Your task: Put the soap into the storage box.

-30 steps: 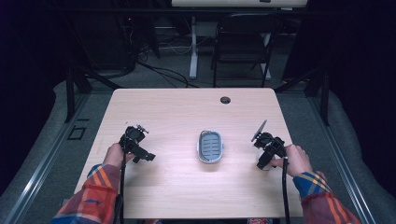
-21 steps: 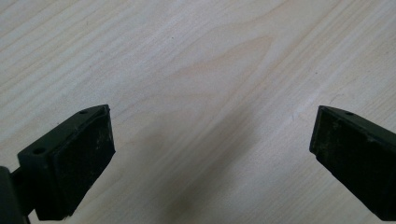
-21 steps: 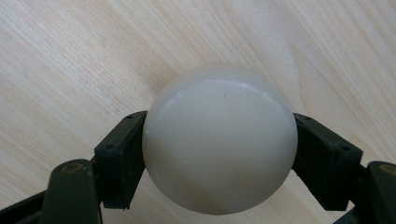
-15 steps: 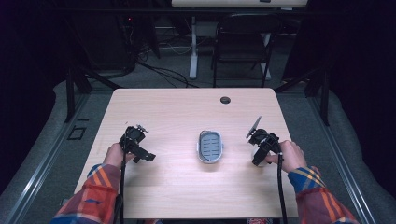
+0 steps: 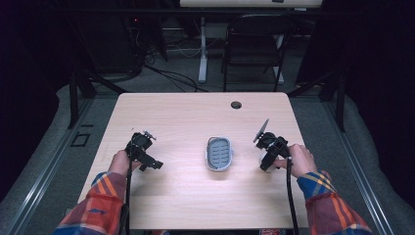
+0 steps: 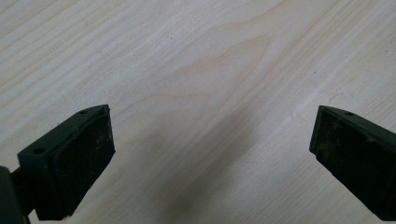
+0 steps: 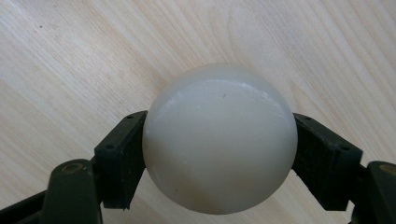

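Right tongs (image 7: 219,158) tight around white ball (image 7: 219,140).

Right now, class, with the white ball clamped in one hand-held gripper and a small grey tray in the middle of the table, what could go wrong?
1. The ball is smooth and round, and the right hand-held gripper pinches it only at two sides, so it may squirt out.
2. If dropped, it could roll off the table, which shows no raised edge.
3. The tray is small and shallow, so a careless release may bounce the ball out.
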